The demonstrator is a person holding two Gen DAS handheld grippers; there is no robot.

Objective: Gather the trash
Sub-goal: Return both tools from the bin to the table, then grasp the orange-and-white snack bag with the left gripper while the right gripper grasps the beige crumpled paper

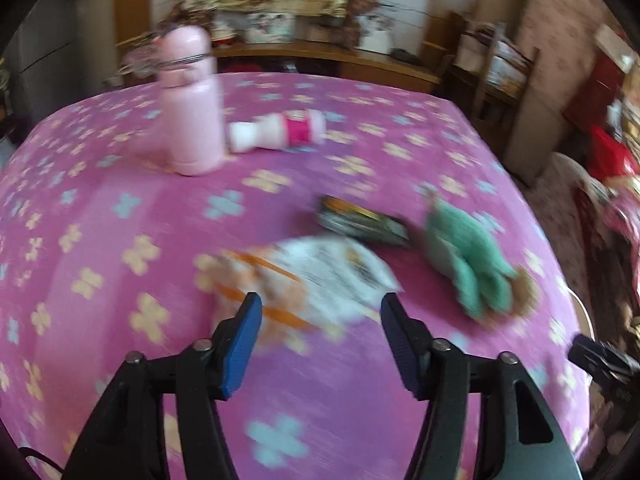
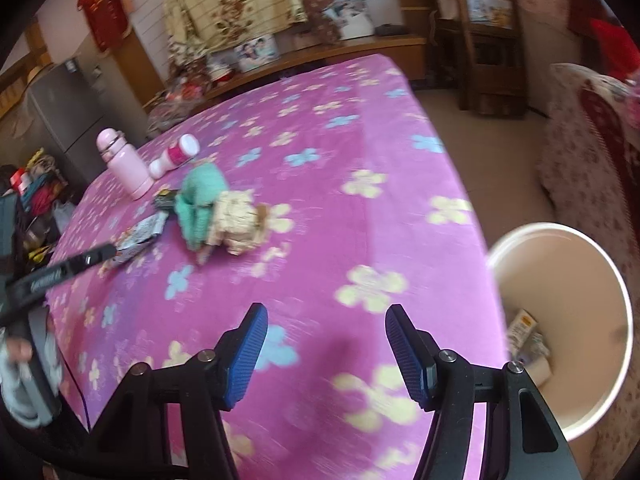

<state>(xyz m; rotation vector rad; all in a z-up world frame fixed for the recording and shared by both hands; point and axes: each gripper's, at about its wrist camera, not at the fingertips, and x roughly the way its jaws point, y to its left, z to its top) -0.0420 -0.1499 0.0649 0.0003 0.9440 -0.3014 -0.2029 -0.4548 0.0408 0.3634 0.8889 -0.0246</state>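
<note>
Both grippers over the pink flowered tablecloth (image 2: pixel 360 152), jaws apart and holding nothing.
Left gripper (image 1: pixel 320 312) released above a crinkled white-and-orange wrapper (image 1: pixel 320 276); right gripper (image 2: pixel 326 332) released, white round bin (image 2: pixel 616 280) at three o'clock.

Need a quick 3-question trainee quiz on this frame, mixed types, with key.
1. True or false: the pink bottle stands upright on the tablecloth.
2. Multiple choice: what lies nearest ahead of the left gripper? A) white and orange wrapper B) green knitted doll C) white bottle with pink label
3. Fill in: the bin stands on the floor past the table's ____ edge in the right wrist view.

Key
1. True.
2. A. It lies just beyond the open, empty jaws.
3. Right. A few scraps already lie inside; the right gripper is open and empty over the cloth.
</note>
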